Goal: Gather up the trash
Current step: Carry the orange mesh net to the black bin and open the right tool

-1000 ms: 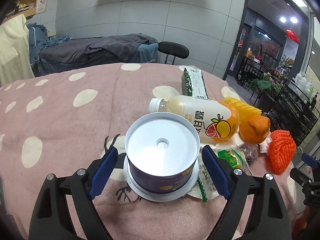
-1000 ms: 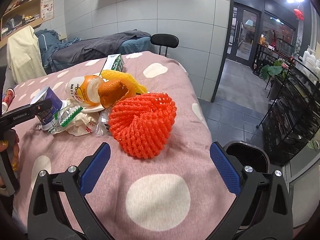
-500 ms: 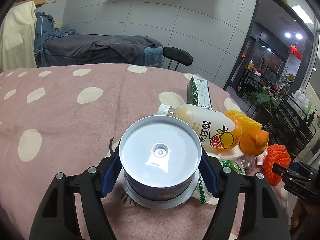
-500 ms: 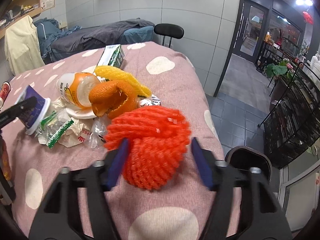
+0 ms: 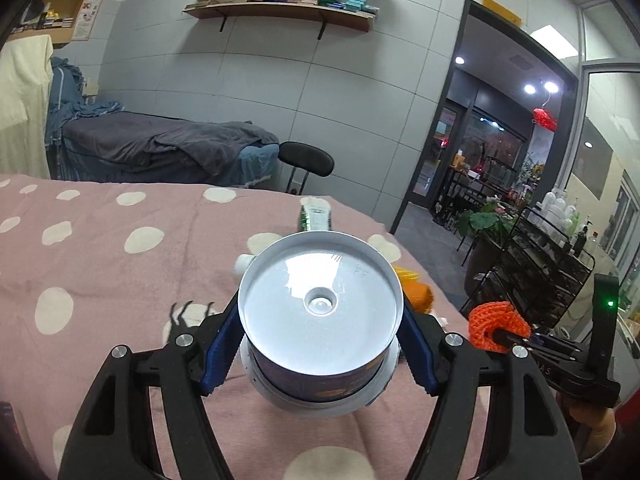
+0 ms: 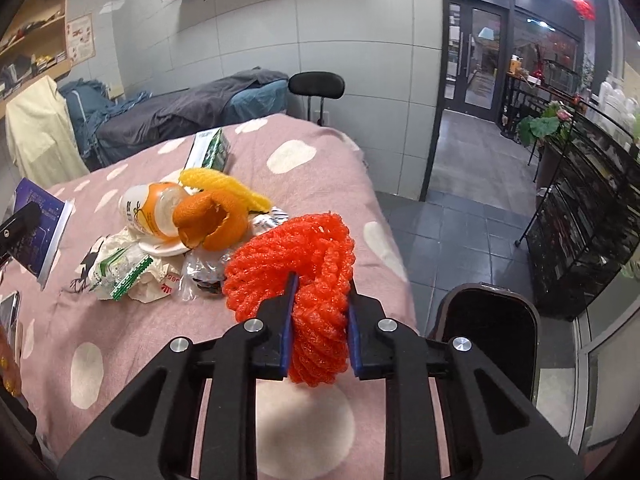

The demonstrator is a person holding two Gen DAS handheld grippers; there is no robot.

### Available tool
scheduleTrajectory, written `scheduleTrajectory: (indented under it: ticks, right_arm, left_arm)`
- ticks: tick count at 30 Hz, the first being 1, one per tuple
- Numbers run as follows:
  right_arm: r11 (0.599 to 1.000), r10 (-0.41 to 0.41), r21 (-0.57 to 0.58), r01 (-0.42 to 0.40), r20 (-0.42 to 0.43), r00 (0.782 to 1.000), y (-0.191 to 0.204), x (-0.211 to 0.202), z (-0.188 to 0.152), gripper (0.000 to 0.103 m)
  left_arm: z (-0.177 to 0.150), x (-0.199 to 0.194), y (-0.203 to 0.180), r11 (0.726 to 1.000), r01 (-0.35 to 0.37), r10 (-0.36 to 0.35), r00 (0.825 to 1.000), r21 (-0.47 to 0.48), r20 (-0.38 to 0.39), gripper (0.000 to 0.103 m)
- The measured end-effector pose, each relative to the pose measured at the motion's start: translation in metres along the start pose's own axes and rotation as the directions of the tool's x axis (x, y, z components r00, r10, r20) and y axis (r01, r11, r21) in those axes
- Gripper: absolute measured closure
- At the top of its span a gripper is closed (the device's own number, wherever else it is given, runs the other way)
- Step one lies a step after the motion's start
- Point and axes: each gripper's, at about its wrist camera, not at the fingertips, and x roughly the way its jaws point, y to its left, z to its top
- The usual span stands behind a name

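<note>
My left gripper (image 5: pixel 319 309) is shut on an upside-down purple paper cup (image 5: pixel 320 378) with a silver bottom, held above the pink dotted cloth (image 5: pixel 120 280). In the right wrist view that cup (image 6: pixel 38 220) hangs at the far left. My right gripper (image 6: pixel 323 284) has its jaws closing on a red foam fruit net (image 6: pixel 296 248), and the blue pads squeeze it from both sides. The left wrist view shows the same net (image 5: pixel 494 322) at the right. Behind it on the cloth lie a juice bottle (image 6: pixel 148 212), an orange peel (image 6: pixel 212 220), a yellow foam net (image 6: pixel 224 188) and crumpled wrappers (image 6: pixel 132 272).
A green carton (image 6: pixel 210 152) lies farther back on the cloth. A black open bin (image 6: pixel 488 320) stands on the floor just past the cloth's right edge. A black chair (image 6: pixel 316 86) is behind the far edge. A phone (image 6: pixel 8 312) lies at the left rim.
My left gripper closed on the cup and lifted it off the cloth. My right gripper went from wide open around the red net to squeezing it.
</note>
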Motion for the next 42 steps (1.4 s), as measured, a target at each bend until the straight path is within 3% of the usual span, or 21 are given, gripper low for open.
scheduleTrajectory:
  ticks: [6,12,16,20,27,30,32,33,42]
  right_arm:
    - [0.996,-0.037,0.083,0.034,0.036,0.999,-0.037,-0.025,-0.011,0.082]
    - [0.973,-0.151,0.179,0.143,0.031,0.988,-0.096,-0.038,-0.021,0.082]
    - [0.944,-0.242,0.224,0.244,-0.036,0.97,-0.138,-0.023,-0.04,0.082]
    - [0.916,-0.283,0.251,0.313,-0.152,0.947,-0.178,0.017,-0.067,0.082]
    - [0.882,-0.277,0.291,0.37,-0.315,0.908,-0.219,0.089,-0.106,0.081]
    - [0.873,-0.259,0.308,0.378,-0.363,0.895,-0.225,0.109,-0.118,0.071]
    - [0.866,-0.267,0.314,0.39,-0.37,0.89,-0.227,0.114,-0.123,0.046]
    - [0.862,-0.273,0.314,0.397,-0.372,0.887,-0.228,0.114,-0.125,0.04]
    - [0.845,-0.311,0.339,0.414,-0.319,0.895,-0.219,0.07,-0.137,0.027]
  left_arm:
    - [-0.006,0.006,-0.044,0.992,0.102,-0.101,0.995,0.078,-0.013,0.034]
    - [-0.012,0.02,-0.079,0.971,0.21,-0.204,0.977,0.117,-0.055,0.034]
    - [-0.016,0.03,-0.103,0.952,0.263,-0.253,0.964,0.158,-0.083,0.034]
    - [-0.019,0.037,-0.123,0.933,0.309,-0.292,0.95,0.185,-0.112,0.034]
    - [-0.024,0.05,-0.156,0.901,0.375,-0.344,0.924,0.217,-0.167,0.034]
    - [-0.028,0.056,-0.169,0.89,0.399,-0.362,0.912,0.222,-0.193,0.034]
    - [-0.032,0.06,-0.176,0.882,0.415,-0.372,0.904,0.223,-0.212,0.034]
    - [-0.033,0.062,-0.182,0.879,0.418,-0.372,0.902,0.229,-0.218,0.034]
    - [-0.042,0.079,-0.209,0.854,0.476,-0.414,0.866,0.211,-0.282,0.034]
